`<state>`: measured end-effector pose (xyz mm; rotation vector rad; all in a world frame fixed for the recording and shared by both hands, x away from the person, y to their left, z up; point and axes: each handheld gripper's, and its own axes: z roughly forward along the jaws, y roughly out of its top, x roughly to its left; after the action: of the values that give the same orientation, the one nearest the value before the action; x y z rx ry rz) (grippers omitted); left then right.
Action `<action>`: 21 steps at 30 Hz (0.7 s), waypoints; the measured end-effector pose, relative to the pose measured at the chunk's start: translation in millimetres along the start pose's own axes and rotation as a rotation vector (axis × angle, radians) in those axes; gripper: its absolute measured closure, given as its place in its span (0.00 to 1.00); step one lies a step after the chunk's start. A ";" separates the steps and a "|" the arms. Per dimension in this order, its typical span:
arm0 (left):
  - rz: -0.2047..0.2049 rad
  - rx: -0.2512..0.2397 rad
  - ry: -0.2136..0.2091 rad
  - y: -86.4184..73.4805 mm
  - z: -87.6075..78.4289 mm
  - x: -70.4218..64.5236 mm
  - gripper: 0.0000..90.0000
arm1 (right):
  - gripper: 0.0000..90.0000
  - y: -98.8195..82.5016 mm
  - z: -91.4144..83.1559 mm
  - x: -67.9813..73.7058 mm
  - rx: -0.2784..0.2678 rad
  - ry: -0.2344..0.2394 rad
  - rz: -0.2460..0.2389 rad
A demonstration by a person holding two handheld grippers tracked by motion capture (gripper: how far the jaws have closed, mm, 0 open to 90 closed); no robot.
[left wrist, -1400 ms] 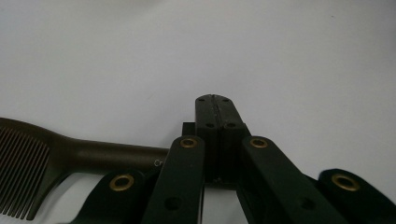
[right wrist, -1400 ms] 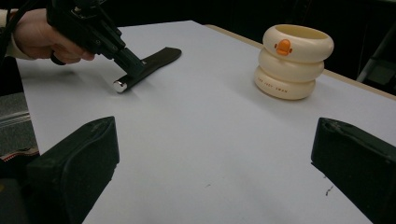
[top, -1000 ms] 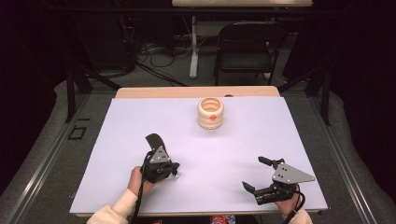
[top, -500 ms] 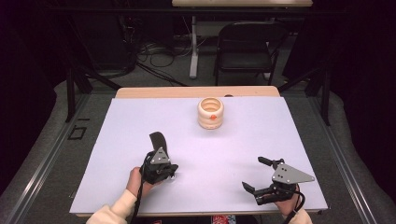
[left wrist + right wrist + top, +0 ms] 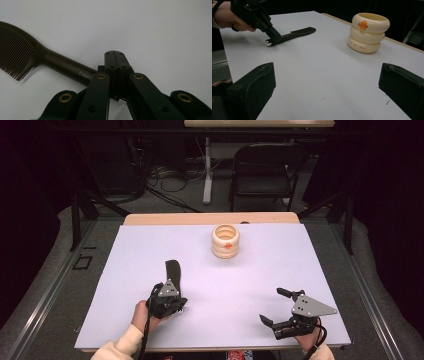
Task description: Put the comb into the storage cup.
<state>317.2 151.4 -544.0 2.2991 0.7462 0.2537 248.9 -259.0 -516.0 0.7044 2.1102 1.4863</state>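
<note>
Dark brown comb [image 5: 37,57] is lying flat on the white table [image 5: 125,265], its handle reading "Creativ" before the left gripper [image 5: 114,55] hides the rest; those fingers are clamping shut on the handle. Right gripper [image 5: 276,306] is resting near the table's front edge, fingers spread wide, holding nothing. Cream holder [image 5: 368,32] is standing well beyond, its lettering too small to read. Nothing is differing from a second ago.

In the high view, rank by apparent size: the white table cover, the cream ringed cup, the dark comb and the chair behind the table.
1. White table cover, by far.
2. Chair, though it stands farther away.
3. Cream ringed cup.
4. Dark comb, partly hidden by the left gripper; close to the cup, so the order is unsure.
</note>
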 end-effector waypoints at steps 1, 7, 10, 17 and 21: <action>0.000 0.000 0.000 0.0 0.0 0.0 1.00 | 0.00 0.0 0.0 0.0 0.000 0.000 0.000; -0.008 0.014 0.009 -2.2 -3.8 2.6 1.00 | 0.00 -0.3 -0.2 -0.3 0.002 -0.002 0.001; -0.010 0.023 0.011 -3.5 -4.5 3.0 1.00 | 0.00 0.0 0.5 -0.1 0.004 -0.001 0.000; -0.036 0.038 0.023 -4.9 -5.5 4.8 1.00 | 0.00 -0.5 0.0 -0.7 0.006 -0.005 0.000; -0.044 0.050 0.038 -5.6 -7.0 6.8 1.00 | 0.00 -0.4 0.8 -0.1 0.009 -0.001 -0.002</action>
<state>317.6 162.6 -542.7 2.3277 0.8296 0.2622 249.5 -258.6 -516.6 0.7058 2.1177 1.4757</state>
